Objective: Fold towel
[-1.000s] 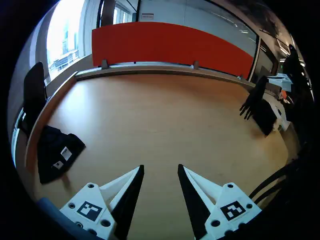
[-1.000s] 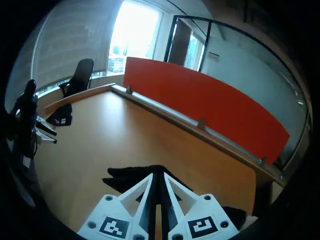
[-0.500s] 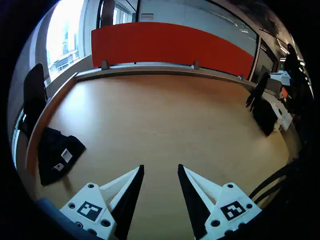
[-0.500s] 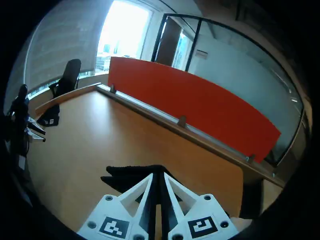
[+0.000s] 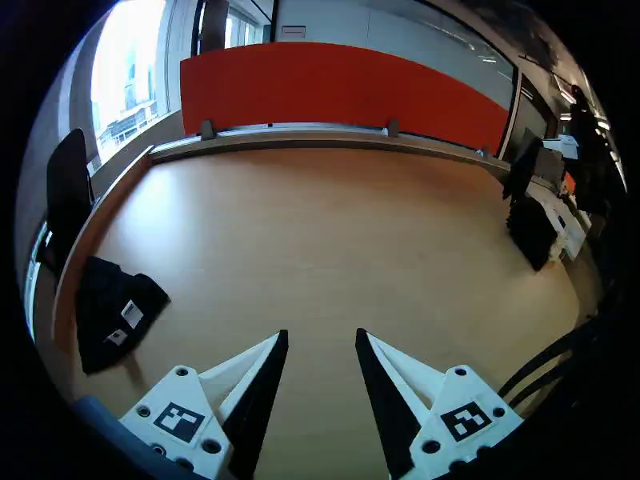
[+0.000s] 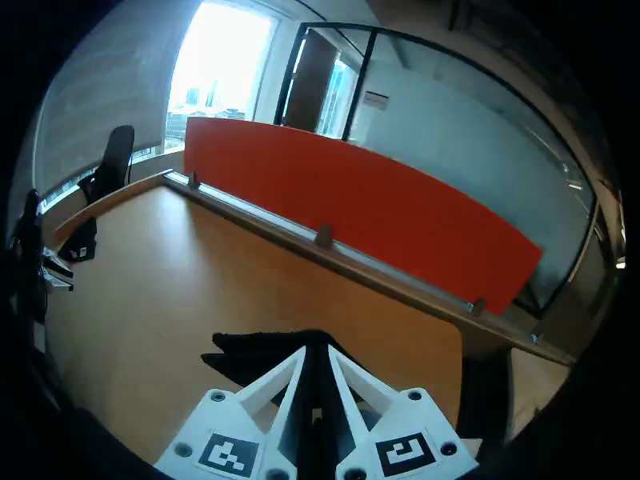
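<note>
- The desk [image 5: 336, 232] is the biggest thing I have on screen: a pale wooden top, bare across the middle. In the right gripper view it [image 6: 160, 272] runs away to the left.
- A long red screen [image 5: 344, 84] stands along the desk's far edge, held upright in small grey clips. I see it again in the right gripper view [image 6: 360, 208].
- A bright window [image 5: 128, 72] sits behind the desk's far left corner.
- A black chair [image 5: 68, 184] stands off the desk's left edge.
- The towel [image 6: 256, 356] is black. It is up in the right gripper [image 6: 318, 352], and a crumpled part juts out ahead and to the left of the tips, above the desk.
- A dark bundle [image 5: 112, 308] with small white tags lies on the near left corner of the desk, well apart from the towel.
- The right gripper's fingers are drawn in to a narrow slit and pinch the towel between them.
- The left gripper [image 5: 320, 332] hangs over the bare wood, fingers spread wide, nothing between them.
</note>
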